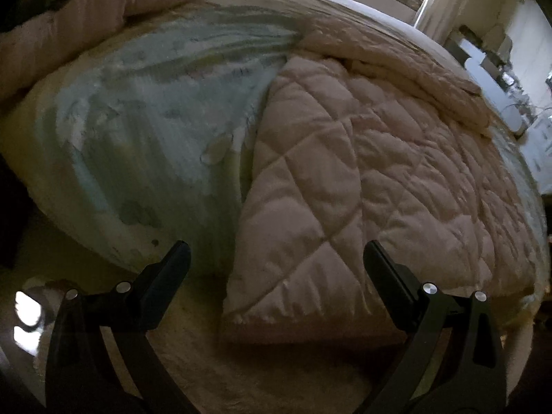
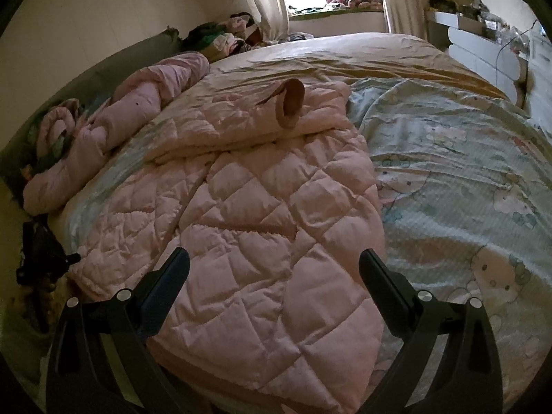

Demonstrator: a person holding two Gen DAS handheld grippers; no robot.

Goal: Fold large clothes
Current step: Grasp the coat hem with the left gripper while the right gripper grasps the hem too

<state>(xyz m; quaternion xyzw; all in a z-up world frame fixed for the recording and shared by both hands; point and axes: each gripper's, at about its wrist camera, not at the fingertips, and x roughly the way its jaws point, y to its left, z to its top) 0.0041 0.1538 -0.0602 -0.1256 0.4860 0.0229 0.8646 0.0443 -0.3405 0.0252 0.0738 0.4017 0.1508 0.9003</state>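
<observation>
A large pale pink quilted coat point(image 1: 362, 172) lies spread on the bed; in the right wrist view it point(image 2: 262, 214) fills the middle, with one sleeve point(image 2: 289, 103) folded across its top, cuff opening showing. My left gripper point(image 1: 276, 258) is open and empty, just above the coat's lower left corner at the bed edge. My right gripper point(image 2: 274, 265) is open and empty, hovering over the coat's near hem. Neither touches the fabric that I can see.
The bed has a light blue cartoon-print sheet point(image 2: 465, 172) and a tan cover point(image 2: 362, 58) farther back. A second pink garment point(image 2: 114, 127) lies bunched at the left edge. A clothes pile point(image 2: 220, 38), window and white dresser point(image 2: 483, 48) stand beyond.
</observation>
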